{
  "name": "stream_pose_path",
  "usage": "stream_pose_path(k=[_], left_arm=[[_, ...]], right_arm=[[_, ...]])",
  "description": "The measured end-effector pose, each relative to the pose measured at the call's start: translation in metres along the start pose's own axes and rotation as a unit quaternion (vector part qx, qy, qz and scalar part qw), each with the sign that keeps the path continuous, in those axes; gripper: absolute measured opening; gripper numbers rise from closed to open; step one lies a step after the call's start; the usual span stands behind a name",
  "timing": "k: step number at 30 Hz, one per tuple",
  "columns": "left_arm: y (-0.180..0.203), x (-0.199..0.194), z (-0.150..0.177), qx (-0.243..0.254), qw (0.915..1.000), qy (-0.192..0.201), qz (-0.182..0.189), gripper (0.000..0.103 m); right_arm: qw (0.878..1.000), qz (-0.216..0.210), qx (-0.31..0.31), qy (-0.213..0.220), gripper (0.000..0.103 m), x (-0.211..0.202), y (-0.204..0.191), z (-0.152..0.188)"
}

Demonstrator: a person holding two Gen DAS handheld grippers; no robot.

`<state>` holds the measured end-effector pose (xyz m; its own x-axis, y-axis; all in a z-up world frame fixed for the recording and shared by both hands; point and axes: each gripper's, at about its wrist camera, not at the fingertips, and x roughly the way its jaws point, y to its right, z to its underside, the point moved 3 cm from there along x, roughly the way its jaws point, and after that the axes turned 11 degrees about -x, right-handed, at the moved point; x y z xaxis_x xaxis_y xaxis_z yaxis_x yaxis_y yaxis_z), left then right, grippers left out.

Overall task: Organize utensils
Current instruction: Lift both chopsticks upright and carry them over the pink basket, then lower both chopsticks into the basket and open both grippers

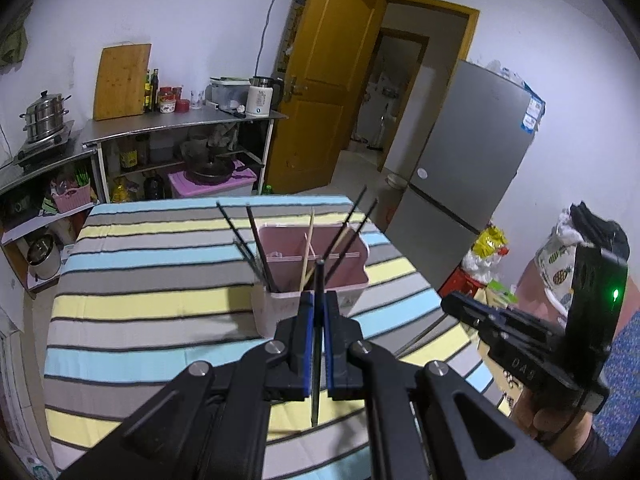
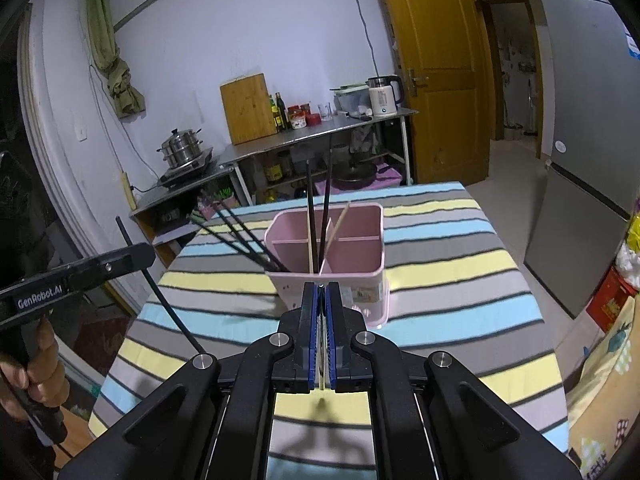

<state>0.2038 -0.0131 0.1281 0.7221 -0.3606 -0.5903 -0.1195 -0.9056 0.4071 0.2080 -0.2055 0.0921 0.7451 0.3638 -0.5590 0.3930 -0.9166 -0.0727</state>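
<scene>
Striped cloth covers the worktop (image 1: 120,320). Left hand-held gripper (image 1: 319,300) pinches a black chopstick (image 1: 318,344); right hand-held gripper (image 2: 320,292) is clamped on a pale one (image 2: 321,364). Just ahead stands the pink holder (image 2: 344,272); next, each stick likely drops into a compartment.

The worktop (image 2: 440,240) wears a soft striped cloth that looks matt. The pink holder (image 2: 372,240) near its far edge is smooth plastic. The dark chopsticks (image 2: 244,240) in it look smooth and a bit shiny; the pale ones (image 2: 309,240) look like bare wood. Each gripper, left (image 1: 319,300) and right (image 2: 321,292), is matt black plastic with blue pads (image 1: 306,344) and shiny metal screws.
</scene>
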Motion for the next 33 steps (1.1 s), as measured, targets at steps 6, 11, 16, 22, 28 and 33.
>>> stream_pose_path(k=[6, 11, 16, 22, 28, 33], left_arm=[[0.006, -0.002, -0.029, -0.003, 0.9998, 0.019, 0.006, 0.005], [0.013, -0.005, -0.055, 0.001, 0.9992, 0.039, 0.013, 0.005], [0.017, -0.004, -0.081, 0.008, 0.9983, 0.056, 0.012, 0.005], [0.019, 0.008, -0.104, 0.014, 0.9977, 0.066, 0.003, 0.005], [0.012, 0.028, -0.114, 0.010, 0.9978, 0.065, 0.000, 0.005], [0.008, 0.048, -0.115, 0.006, 0.9982, 0.059, 0.002, 0.005]], right_arm=[[1.000, -0.002, -0.003, 0.022, 0.004, 0.005, 0.000, -0.028], [0.999, -0.006, -0.009, 0.044, 0.004, 0.007, -0.004, -0.051], [0.998, -0.006, -0.017, 0.062, 0.004, 0.015, -0.010, -0.076], [0.998, -0.008, -0.016, 0.068, 0.004, 0.032, -0.014, -0.092], [0.998, -0.004, -0.016, 0.061, 0.004, 0.054, -0.013, -0.094], [0.999, -0.002, -0.014, 0.053, 0.004, 0.072, -0.011, -0.092]])
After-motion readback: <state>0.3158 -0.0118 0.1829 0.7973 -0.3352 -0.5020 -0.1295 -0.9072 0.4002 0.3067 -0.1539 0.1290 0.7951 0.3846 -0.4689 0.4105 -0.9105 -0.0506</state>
